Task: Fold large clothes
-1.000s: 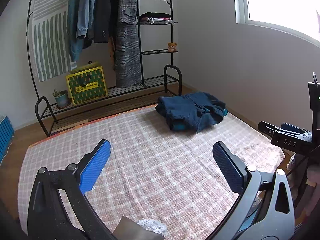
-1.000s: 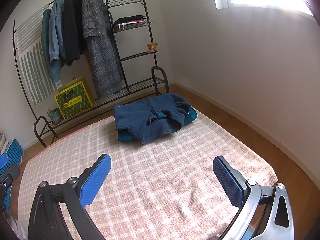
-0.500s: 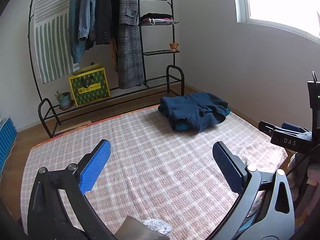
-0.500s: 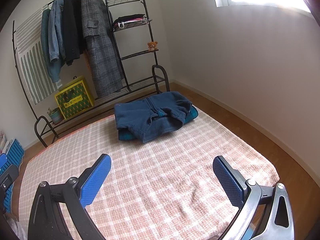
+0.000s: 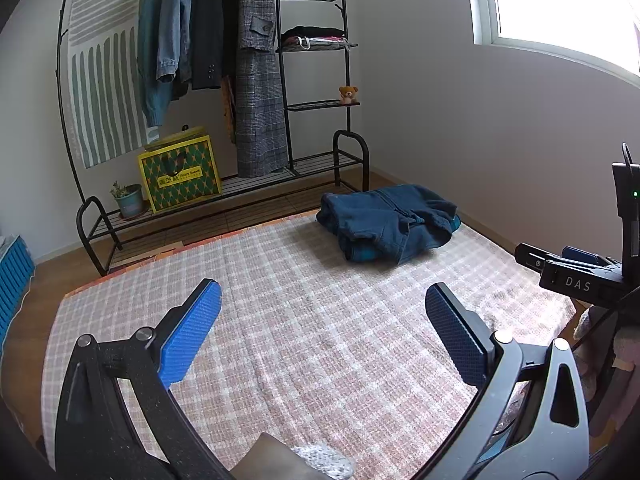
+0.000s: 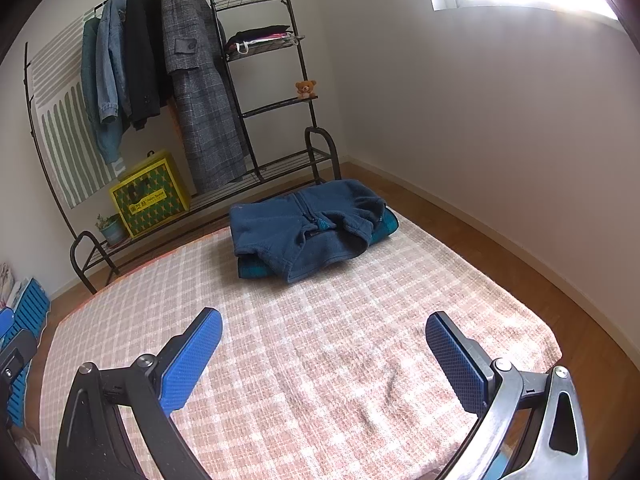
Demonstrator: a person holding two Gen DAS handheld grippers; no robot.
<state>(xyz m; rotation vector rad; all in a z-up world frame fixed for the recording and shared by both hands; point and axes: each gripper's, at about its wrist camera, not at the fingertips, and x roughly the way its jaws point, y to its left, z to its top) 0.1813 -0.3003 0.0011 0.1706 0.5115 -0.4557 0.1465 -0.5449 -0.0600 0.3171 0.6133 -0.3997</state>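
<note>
Since a second ago your view has drifted, sliding the folded navy jacket slightly rightward. Your left hand-held gripper and right hand-held gripper both hang spread wide, gripping nothing, above the checked rug. The jacket lies at the rug's far edge, near the clothes rack.
</note>
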